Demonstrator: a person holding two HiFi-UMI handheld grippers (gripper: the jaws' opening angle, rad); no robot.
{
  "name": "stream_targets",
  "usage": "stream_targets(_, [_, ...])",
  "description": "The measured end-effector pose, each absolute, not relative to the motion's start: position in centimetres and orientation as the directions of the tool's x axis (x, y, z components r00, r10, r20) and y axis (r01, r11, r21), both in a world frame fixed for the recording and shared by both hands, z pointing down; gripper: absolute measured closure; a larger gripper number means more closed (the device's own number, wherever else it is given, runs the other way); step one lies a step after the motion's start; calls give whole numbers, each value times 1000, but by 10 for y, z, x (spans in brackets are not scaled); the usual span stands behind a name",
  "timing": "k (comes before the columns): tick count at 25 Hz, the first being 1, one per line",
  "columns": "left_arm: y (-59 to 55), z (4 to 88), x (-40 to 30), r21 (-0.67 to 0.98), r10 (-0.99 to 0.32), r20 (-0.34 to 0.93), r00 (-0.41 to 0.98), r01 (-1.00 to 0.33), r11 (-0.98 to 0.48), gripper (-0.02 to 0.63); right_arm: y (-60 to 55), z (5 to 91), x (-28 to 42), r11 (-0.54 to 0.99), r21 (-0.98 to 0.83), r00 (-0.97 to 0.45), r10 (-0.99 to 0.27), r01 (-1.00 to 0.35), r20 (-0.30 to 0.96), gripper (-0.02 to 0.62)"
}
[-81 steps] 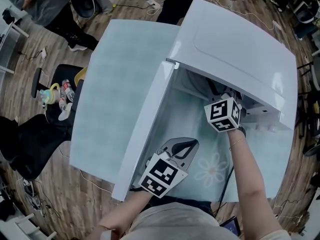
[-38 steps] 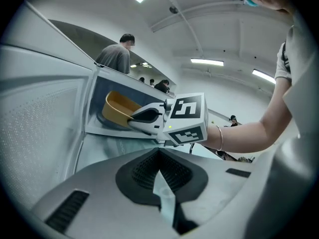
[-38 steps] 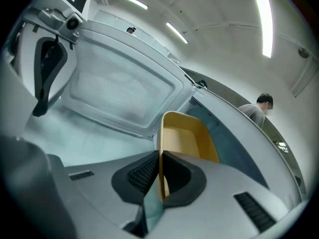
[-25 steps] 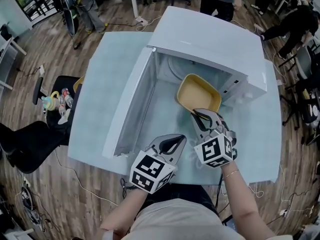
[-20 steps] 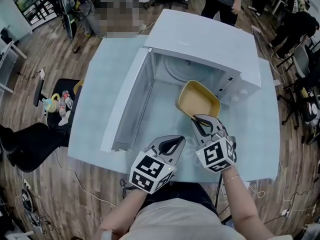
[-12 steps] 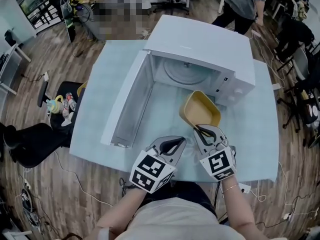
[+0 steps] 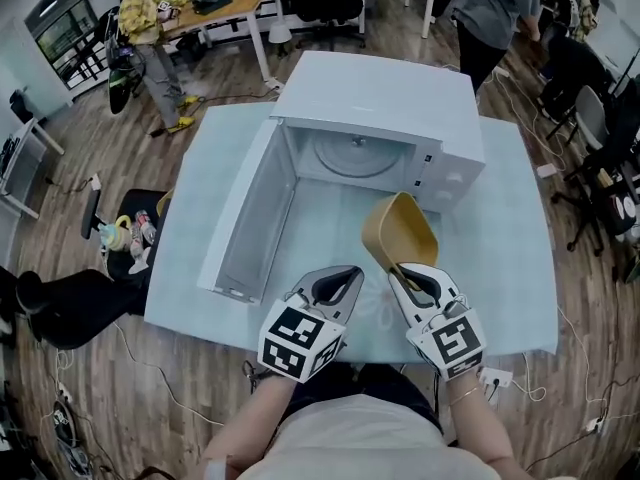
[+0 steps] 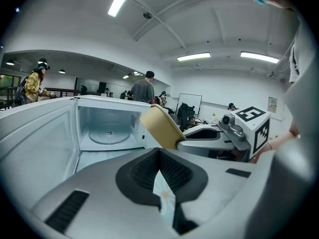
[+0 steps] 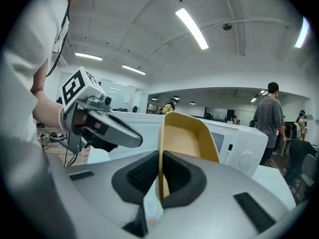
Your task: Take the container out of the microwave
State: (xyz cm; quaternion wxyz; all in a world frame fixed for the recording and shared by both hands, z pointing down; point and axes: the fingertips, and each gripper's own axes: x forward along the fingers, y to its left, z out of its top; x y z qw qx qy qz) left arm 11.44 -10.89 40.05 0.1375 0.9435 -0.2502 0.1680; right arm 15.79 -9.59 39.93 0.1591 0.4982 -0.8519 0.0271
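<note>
The fingers [image 9: 143, 172] of the right gripper [image 7: 400, 268] are closed on one side wall of the container [image 7: 396, 230], with one finger set outside the wall and the other inside it. The container, tan in colour, is held tilted up on its side, with its open face turned towards the right edge of the counter [image 7: 510, 208]. It is found wholly outside the microwave [image 7: 380, 93], just in front of the panel at the microwave's right front corner and over the near half of the counter. Whether it touches the counter cannot be told.

The fingers of the left gripper [image 7: 345, 274] are brought together at the tips and nothing is held between them. This gripper is positioned just left of the right gripper, over the near edge of the counter.

The microwave is placed towards the far edge of the counter. Its door [image 7: 245, 218] is swung fully open to the left, and the round glass plate [image 7: 350, 153] is exposed inside the chamber.
</note>
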Motion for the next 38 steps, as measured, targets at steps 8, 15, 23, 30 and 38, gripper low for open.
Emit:
stream_targets(8, [-106,392,127,137,-435,367,823,-510,-849,595,-82,365,170,484,-14,-479,-861,-875,172,565])
stream_targets(15, [-105,397,131,142,-417,379,826,-497,-856,595,-80,343,175,472,14,-469,-877,-881,102,565])
stream_targets(23, [-116,381,131,141,-423,342,839,-491,-860,595,-80,317,186,459,-89,-459,-888,-884,-18,565])
stream_targets(30, [-115,381,126,157,-417,334,846,-486,-860,595,-74,298,181,506,-276,-490,-862,-817,-130,565])
stream_targets(38, [-119,385,124,161,-429,345,835,-503,-849,595,-74,314,178,496,-233,-497,-866,-836,-61,565])
